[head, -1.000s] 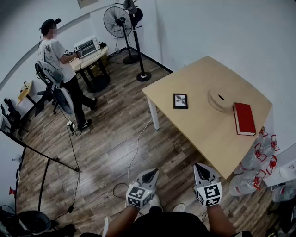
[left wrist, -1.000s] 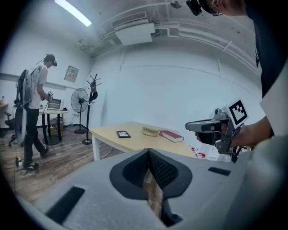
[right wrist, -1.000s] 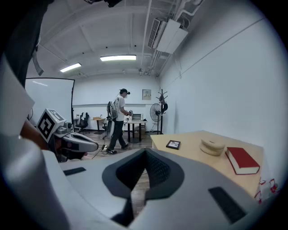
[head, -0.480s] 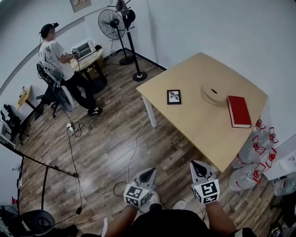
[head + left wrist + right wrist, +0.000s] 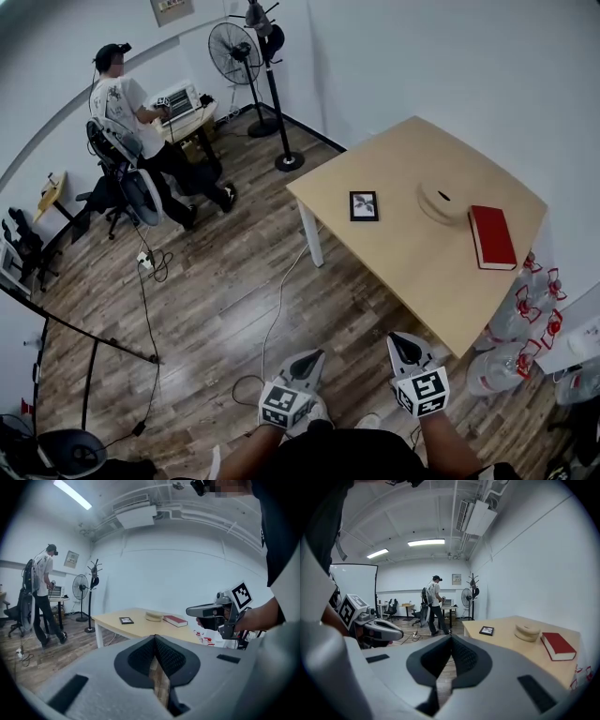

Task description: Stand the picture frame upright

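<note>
A small black picture frame (image 5: 364,205) lies flat near the left corner of the light wooden table (image 5: 403,253). It also shows in the left gripper view as the frame (image 5: 126,620) and in the right gripper view as the frame (image 5: 487,630). My left gripper (image 5: 310,357) and right gripper (image 5: 404,346) are held close to my body over the floor, well short of the table. Both are shut and hold nothing.
A round beige object (image 5: 442,200) and a red book (image 5: 491,237) lie on the table right of the frame. Water jugs (image 5: 520,323) stand by the table's right side. A person (image 5: 141,122) stands at a desk far left, near a chair and a fan (image 5: 236,53). Cables cross the floor.
The head view has shifted slightly. The person at the far desk has changed stance. My grippers stay low and shut in about the same place.
</note>
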Tool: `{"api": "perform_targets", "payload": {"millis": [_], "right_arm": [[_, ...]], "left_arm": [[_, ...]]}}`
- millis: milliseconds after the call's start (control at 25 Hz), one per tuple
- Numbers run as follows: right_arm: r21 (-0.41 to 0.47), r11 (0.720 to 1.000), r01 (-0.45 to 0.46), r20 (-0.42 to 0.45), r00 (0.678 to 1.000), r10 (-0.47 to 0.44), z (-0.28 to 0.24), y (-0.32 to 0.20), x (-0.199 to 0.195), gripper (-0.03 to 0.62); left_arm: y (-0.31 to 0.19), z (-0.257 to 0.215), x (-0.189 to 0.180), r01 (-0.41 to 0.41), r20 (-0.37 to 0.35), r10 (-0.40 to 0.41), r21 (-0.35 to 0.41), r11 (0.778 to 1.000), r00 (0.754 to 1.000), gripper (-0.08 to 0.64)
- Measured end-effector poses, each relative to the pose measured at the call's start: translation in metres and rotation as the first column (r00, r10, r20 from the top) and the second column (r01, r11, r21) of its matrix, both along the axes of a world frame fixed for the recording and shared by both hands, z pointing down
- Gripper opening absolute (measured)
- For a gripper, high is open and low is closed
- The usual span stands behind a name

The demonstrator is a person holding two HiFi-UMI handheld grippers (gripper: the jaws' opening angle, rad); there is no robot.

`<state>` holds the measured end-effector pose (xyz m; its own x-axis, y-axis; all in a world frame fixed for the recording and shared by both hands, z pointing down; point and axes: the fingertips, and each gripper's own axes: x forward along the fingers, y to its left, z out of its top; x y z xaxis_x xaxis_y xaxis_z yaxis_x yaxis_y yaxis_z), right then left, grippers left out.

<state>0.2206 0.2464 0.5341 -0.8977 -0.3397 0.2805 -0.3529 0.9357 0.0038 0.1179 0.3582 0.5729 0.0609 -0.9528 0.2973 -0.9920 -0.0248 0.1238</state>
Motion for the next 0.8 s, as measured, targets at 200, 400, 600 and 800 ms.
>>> {"api": "perform_targets", "payload": {"millis": [200,400,600,800], "right_arm": [[-0.002,1.0,-0.004,0.013,1.0,0.004,-0.007,0.003,-0.036,0.009],[-0.011,1.0,-0.014,0.03,0.999,0.014,-0.006,0.009,-0.075,0.009],[0.004,0.999,-0.047,0.051,0.998,0.047,-0.011,0.014,-0.103,0.009],[0.02,0.998,-0.063,0.044,0.997,0.062,-0.012,0.004,-0.114,0.009]], "left_arm": [[0.004,-0.003,-0.035,-0.001,0.007,0.001,0.016,1.0,1.0,-0.005],[0.012,-0.007,-0.078,-0.01,0.008,0.01,0.036,0.999,1.0,-0.005],[0.018,-0.008,-0.109,-0.014,0.015,0.013,0.056,0.998,1.0,-0.005],[0.008,-0.014,-0.128,0.003,0.005,-0.004,0.081,0.997,1.0,-0.005]]}}
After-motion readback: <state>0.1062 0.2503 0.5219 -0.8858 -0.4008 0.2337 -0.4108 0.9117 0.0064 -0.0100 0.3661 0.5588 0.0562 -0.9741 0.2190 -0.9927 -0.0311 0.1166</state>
